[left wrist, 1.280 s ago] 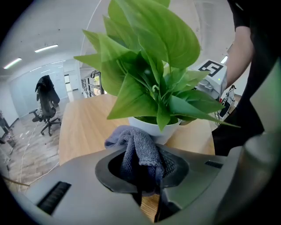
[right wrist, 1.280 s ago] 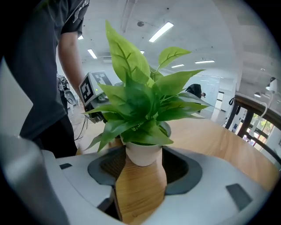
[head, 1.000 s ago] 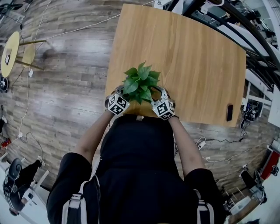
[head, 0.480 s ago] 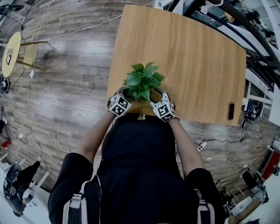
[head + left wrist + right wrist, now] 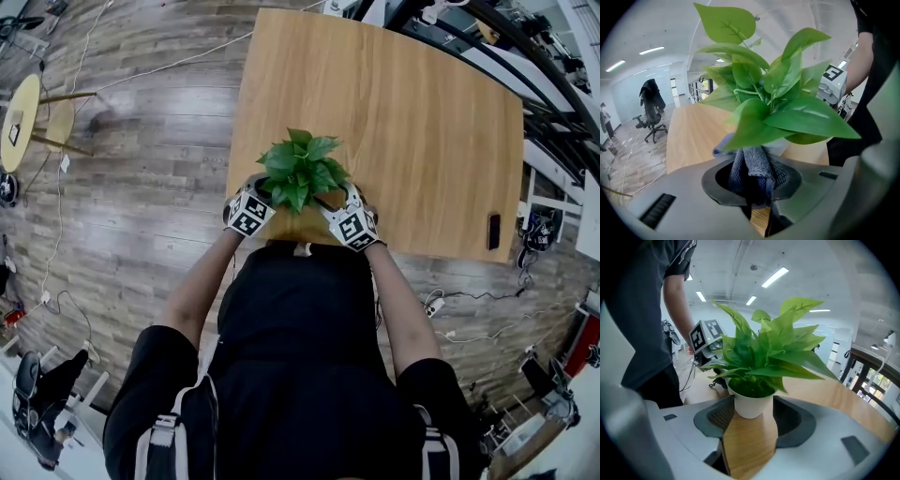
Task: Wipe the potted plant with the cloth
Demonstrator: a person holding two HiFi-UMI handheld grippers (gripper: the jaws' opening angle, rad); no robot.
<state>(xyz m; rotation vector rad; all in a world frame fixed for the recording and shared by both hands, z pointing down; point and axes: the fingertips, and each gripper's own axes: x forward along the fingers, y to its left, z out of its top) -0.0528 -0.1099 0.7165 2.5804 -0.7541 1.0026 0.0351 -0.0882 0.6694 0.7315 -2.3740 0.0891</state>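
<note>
Clamping a crumpled grey knitted cloth, the left gripper flanks the green-leaved potted plant at the wooden table's 7 o'clock edge; the right gripper clasps its white pot. Likely light and tippy, leaves floppy: hold the pot.

Potted plant in a new orientation.

We were in an open-plan office. Long strip lights ran across a white ceiling, and a wheeled office chair with a dark coat over its back stood before a pale partition wall. A wooden desk sat on grey plank flooring — a cable trailed across the planks.
</note>
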